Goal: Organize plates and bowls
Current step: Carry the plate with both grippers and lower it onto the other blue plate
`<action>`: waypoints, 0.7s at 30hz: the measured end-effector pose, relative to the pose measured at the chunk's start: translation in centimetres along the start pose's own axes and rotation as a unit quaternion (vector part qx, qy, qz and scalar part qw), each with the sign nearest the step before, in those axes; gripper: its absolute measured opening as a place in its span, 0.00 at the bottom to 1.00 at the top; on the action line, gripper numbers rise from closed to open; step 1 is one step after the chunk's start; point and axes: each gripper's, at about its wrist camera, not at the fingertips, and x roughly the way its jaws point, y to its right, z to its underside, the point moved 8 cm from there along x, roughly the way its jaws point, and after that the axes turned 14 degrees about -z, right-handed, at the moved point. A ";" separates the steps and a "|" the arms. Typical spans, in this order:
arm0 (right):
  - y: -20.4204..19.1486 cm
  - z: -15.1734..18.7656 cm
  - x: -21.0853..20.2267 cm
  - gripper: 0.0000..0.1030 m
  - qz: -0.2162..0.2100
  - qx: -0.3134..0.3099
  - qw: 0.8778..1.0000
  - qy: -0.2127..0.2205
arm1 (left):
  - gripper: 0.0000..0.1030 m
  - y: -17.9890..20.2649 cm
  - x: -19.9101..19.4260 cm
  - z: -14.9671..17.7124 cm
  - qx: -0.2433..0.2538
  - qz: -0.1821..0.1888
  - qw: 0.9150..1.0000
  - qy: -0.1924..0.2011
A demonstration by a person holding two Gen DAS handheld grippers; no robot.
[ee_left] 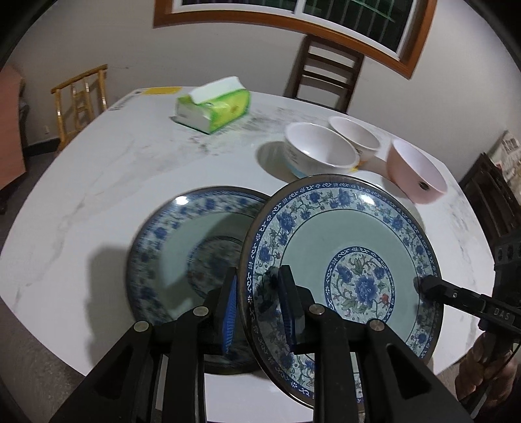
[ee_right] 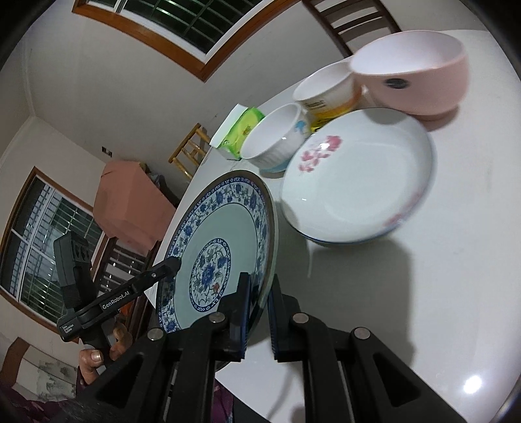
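Indoor light is moderate and comes from overhead; my windows (ee_right: 182, 22) show dark outside. A bright glare spot sits on the table (ee_right: 472, 385) in the right wrist view. The plate I hold (ee_left: 358, 247) is sharp and carries a small highlight near its upper rim. The plate lying on the table (ee_left: 182, 247) is smeared by motion blur, as are the pink bowl (ee_right: 423, 75) and the white plate (ee_right: 361, 175). Soft shadows fall left of the lying plate and below the white plate. Both fisheye views bend straight lines and darken at the corners.
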 end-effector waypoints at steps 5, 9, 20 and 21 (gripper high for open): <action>-0.8 -0.6 2.3 0.10 -0.001 -0.004 1.000 -0.012 | 0.22 -2.0 0.9 -0.5 -0.015 -0.014 1.000 0.002; -1.2 -0.8 3.8 0.10 -0.002 -0.006 1.000 -0.021 | 0.22 -3.4 1.7 -0.8 -0.024 -0.027 0.999 0.002; -1.8 -0.7 6.1 0.10 -0.002 -0.006 0.999 -0.041 | 0.23 -6.2 3.5 -0.9 -0.053 -0.037 0.998 -0.011; -1.8 -0.8 6.2 0.10 -0.002 -0.005 0.999 -0.042 | 0.23 -6.4 3.7 -0.8 -0.055 -0.038 0.998 -0.012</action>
